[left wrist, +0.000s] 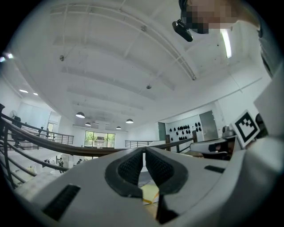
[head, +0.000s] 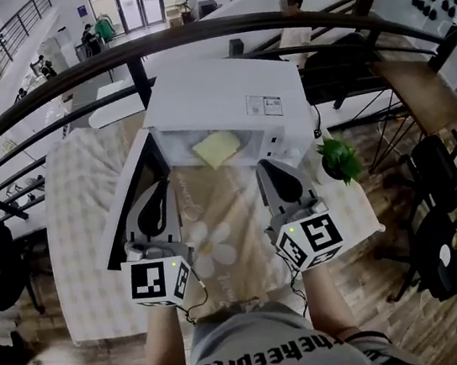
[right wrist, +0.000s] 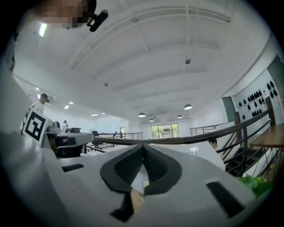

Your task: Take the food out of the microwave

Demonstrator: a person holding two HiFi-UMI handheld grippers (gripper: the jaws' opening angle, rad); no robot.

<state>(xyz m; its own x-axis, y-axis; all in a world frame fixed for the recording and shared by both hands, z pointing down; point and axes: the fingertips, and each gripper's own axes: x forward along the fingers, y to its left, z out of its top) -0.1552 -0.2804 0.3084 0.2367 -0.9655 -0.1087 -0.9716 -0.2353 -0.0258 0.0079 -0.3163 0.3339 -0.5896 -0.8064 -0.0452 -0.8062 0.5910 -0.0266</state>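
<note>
At the frame's centre, the yellow food [head: 216, 148] lies inside the open microwave [head: 224, 93] on the desk [head: 80, 242]. Below it, the left gripper [head: 161, 187] and right gripper [head: 265, 167] point toward it, each with its fingers closed together, holding nothing.

I see one supporting surface: a table [head: 95, 312] covered by a pale checked tablecloth [head: 74, 200]. The cloth has a plain beige centre panel with a white flower print [head: 213, 252]. Two items stand directly on the cloth. A white microwave [head: 225, 101] sits at the far edge, roughly centred, with its door [head: 130, 205] swung open to the left. A small green plant [head: 340, 158] stands just beside the microwave's right front corner, near the table's right edge.
</note>
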